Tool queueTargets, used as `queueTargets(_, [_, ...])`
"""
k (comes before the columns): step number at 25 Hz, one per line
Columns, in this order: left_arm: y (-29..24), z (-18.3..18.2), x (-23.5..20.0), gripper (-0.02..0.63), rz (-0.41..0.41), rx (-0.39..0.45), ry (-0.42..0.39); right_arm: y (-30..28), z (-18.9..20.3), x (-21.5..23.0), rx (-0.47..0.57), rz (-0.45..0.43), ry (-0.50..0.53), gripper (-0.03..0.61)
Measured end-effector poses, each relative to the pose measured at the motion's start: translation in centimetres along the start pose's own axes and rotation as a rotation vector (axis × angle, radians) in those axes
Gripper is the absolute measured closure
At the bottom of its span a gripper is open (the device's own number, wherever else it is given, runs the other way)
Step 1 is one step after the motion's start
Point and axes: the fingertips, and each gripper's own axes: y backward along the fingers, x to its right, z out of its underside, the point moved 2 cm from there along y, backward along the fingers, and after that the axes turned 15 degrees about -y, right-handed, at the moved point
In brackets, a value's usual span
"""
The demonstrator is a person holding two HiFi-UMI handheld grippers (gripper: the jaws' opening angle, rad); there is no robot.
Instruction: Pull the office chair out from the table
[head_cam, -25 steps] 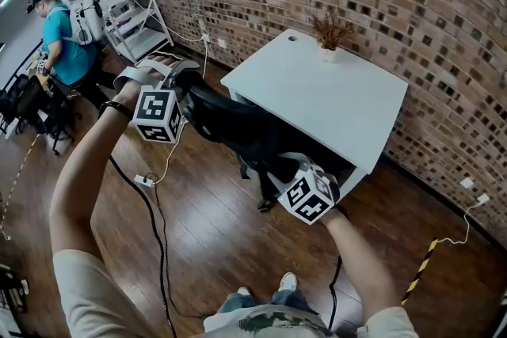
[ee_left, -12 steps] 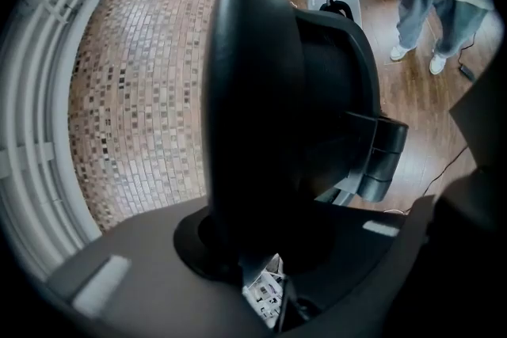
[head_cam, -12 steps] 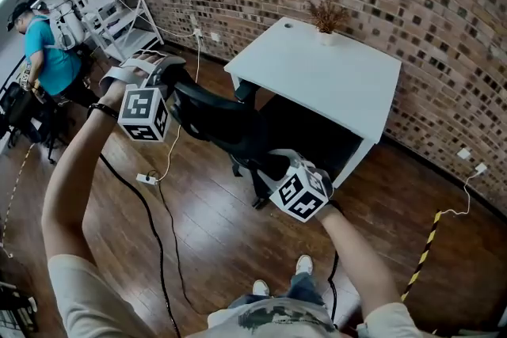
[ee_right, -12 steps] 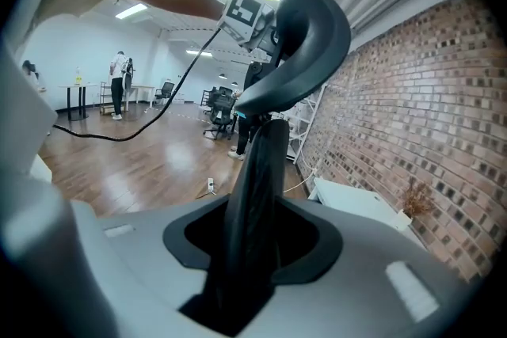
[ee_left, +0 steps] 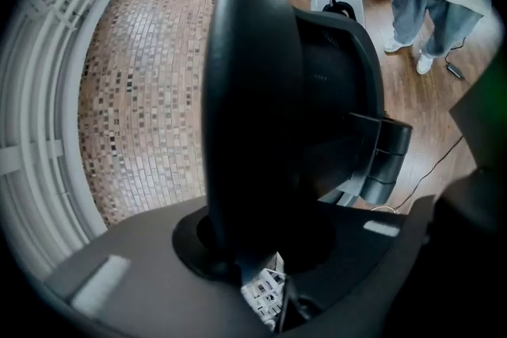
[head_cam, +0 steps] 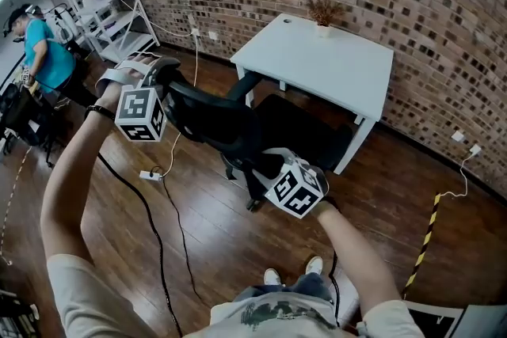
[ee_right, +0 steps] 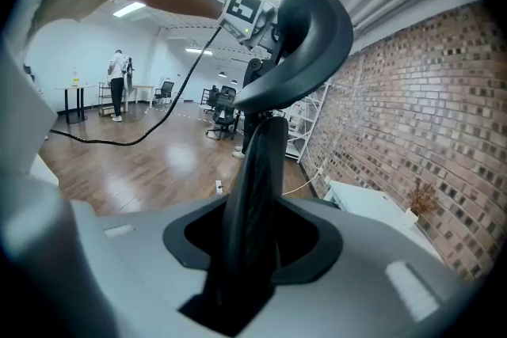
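We are in the middle of the pull: the office chair (head_cam: 226, 123) stands on the wooden floor (head_cam: 198, 241) just in front of the white table (head_cam: 341, 67), its backrest towards us and its seat at the table's open side, largely out from under the top as far as we can judge. The left gripper (head_cam: 174, 89) has the upper, rounded edge of the backrest between its jaws; they have just been opening a little, yet the left gripper view shows the dark edge running right into the slot, so we read them as clamped on it. The right gripper (head_cam: 269, 164) is clamped on the lower, thinner edge of the backrest. Both forearms reach forward and slightly down, the left one stretched further out and higher than the right. We judge that the next move calls for an even draw back towards us with both hands, so the chair rolls straight and clears the table without twisting.
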Motion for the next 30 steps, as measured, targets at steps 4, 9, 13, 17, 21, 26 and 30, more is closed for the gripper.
queueTargets(4, [3.0,0.5,1.6,0.532,0.000,-0.013,0.010,0.4,-0.2,-3.2,-0.004,-0.012,0.004,0.430])
queueTargets(9, [6.6,0.9,3.7,0.529,0.008,-0.027,0.018,0.8,-0.2,-7.1,-0.005,-0.029,0.012,0.430])
queueTargets(13, [10.2,1.2,5.7,0.528,0.009,-0.051,0.040,1.4,-0.2,-10.7,-0.004,-0.049,0.022,0.430])
queueTargets(17, [13.7,1.1,7.3,0.528,0.032,-0.071,0.050,2.4,-0.1,-14.1,-0.002,-0.076,0.034,0.430])
queueTargets(21, [17.6,0.6,9.2,0.523,0.026,-0.097,0.072,3.6,0.5,-17.4,0.000,-0.096,0.056,0.430])
queueTargets(26, [21.5,0.4,11.0,0.520,0.046,-0.120,0.079,4.8,0.8,-21.5,0.000,-0.123,0.062,0.430])
queueTargets(30, [24.8,0.4,12.6,0.520,0.043,-0.132,0.090,5.7,0.9,-24.7,0.000,-0.134,0.072,0.430])
